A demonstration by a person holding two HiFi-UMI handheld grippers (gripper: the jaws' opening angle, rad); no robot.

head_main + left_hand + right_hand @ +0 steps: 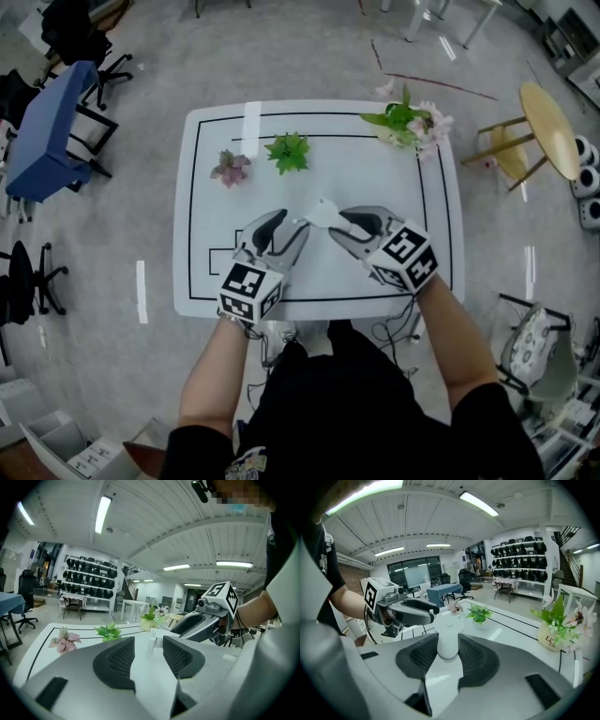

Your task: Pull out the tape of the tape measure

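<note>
White plastic all over, the tape measure [449, 632] is a smooth, rounded case with a small round mark on its top. It is held up above the bench [216, 281], near the front middle. The right gripper [339, 225] has its jaws clenched on the case, the ribbed dark pads pressing on both sides. The left gripper [149, 645] points at it from the other side, its jaws released and standing apart. A small white piece shows in the gap just beyond its tips, with neither pad on it; whether that is the tape's end cannot be told. Both grippers meet tip to tip over the bench's black outline. Farther back on the bench stand a pink-leaved plant [231, 168], a green plant [289, 152] and a pot of flowers [410, 122].
</note>
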